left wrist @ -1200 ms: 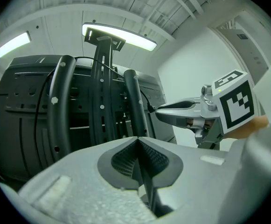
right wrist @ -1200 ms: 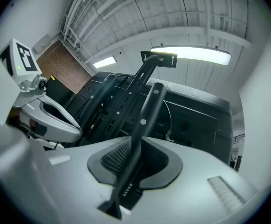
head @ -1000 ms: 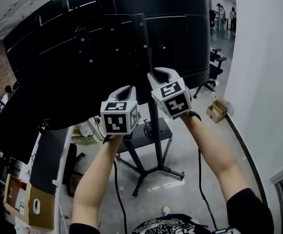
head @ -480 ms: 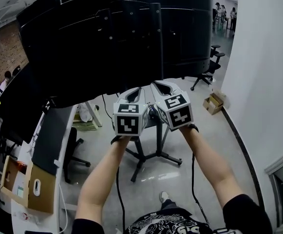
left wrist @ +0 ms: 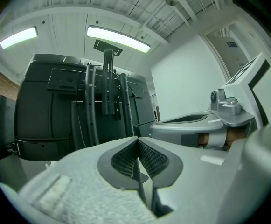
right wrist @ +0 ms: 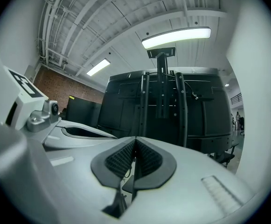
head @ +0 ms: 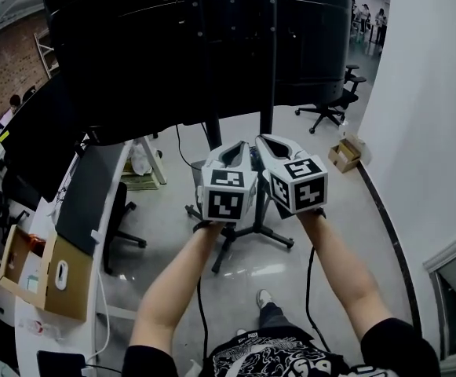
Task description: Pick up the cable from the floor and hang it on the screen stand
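The big black screen (head: pixel 133 53) shows its back on a wheeled stand (head: pixel 268 69) whose legs (head: pixel 275 238) spread on the shiny floor. My left gripper (head: pixel 235 151) and right gripper (head: pixel 268 141) are side by side in front of the stand, apart from it. Both are shut, and I see nothing between their jaws. In the left gripper view the left gripper (left wrist: pixel 137 141) points up at the stand's poles (left wrist: pixel 108 87). The right gripper (right wrist: pixel 135 141) faces the same mount (right wrist: pixel 161 92). A thin black cable (head: pixel 179 144) hangs below the screen, and a small wire (right wrist: pixel 194 96) sits by the right pole.
A white wall (head: pixel 424 93) runs along the right. An office chair (head: pixel 331 104) and a cardboard box (head: pixel 344 154) stand behind the stand. On the left are a desk with a cardboard box (head: pixel 47 285), dark monitors (head: pixel 31 140) and a chair (head: pixel 118 226).
Both grippers have come down and back from the screen's rear mount and closed in beside each other. The stand now stands farther off in the view.
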`<state>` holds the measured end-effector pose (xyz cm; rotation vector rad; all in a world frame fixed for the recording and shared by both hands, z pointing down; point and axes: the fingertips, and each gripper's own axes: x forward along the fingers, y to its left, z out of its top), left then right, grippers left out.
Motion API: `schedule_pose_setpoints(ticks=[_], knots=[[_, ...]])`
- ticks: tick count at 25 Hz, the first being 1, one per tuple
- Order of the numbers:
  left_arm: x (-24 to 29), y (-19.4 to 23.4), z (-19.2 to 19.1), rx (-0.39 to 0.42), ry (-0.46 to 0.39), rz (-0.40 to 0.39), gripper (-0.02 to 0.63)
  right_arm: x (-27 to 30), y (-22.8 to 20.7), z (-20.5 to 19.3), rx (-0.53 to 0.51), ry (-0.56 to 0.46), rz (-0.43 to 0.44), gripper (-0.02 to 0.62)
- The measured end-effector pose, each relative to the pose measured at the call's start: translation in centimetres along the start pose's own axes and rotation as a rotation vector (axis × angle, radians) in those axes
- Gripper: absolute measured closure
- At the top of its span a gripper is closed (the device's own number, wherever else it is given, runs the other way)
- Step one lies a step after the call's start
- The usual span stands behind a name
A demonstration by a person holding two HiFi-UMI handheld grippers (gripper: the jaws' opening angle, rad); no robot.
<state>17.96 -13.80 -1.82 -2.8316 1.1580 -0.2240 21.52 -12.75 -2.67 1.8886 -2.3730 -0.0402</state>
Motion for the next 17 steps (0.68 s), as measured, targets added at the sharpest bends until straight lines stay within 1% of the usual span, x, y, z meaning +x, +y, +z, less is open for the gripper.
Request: schedule_pose_setpoints(ticks=[8, 17], knots=[[-2.0, -0.2, -2.1, -0.013, 0.019, 0.005, 0.604, -1.2, 2.0, -1.6, 0.021, 0.023, 0.000, 0.589], [-2.5, 0.5, -2.5, -0.028, 0.020, 0.000, 0.604, -0.9, 3.1, -2.3, 0.022, 0.041, 0.006, 0.589]])
